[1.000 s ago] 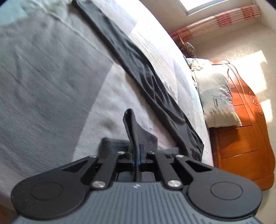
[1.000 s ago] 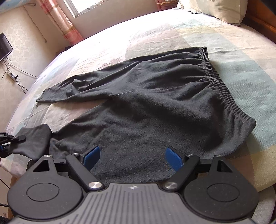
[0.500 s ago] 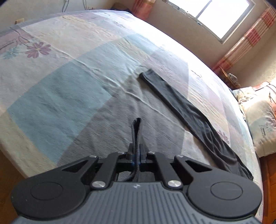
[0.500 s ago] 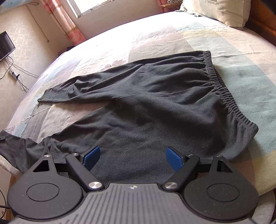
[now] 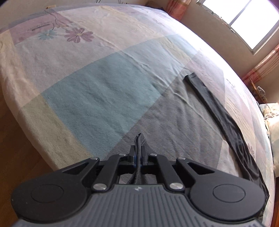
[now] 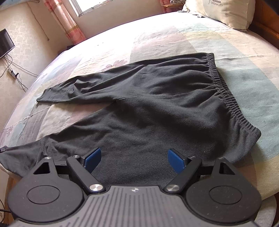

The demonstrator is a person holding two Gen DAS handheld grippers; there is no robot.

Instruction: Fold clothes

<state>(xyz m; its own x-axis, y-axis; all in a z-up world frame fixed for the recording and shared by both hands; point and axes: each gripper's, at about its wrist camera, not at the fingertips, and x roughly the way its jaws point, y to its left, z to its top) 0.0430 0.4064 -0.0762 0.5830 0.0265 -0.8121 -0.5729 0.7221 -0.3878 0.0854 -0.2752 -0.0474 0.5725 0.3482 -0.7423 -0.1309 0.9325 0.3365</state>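
Dark grey sweatpants (image 6: 157, 108) lie spread on the bed, elastic waistband (image 6: 225, 94) to the right and both legs reaching left. My right gripper (image 6: 134, 157) hovers open over the near leg's thigh, blue pads wide apart with nothing pinched. The near leg's cuff end runs to the left edge of the right wrist view. In the left wrist view my left gripper (image 5: 138, 153) is shut on that cuff (image 5: 139, 139), a thin fold of dark cloth sticking up between the fingers. The far leg (image 5: 218, 111) lies flat across the bedspread beyond it.
The bed carries a pastel patchwork bedspread (image 5: 97, 90) with flower prints. A pillow (image 6: 225, 12) lies at the headboard end. A window (image 5: 244, 21) and striped curtains (image 6: 64, 21) stand behind the bed. The bed's near edge and wooden floor (image 5: 15, 157) show at lower left.
My left gripper has carried the cuff leftward and swung its view toward the foot of the bed, stretching the near leg out straight. The right gripper has stayed in place, open.
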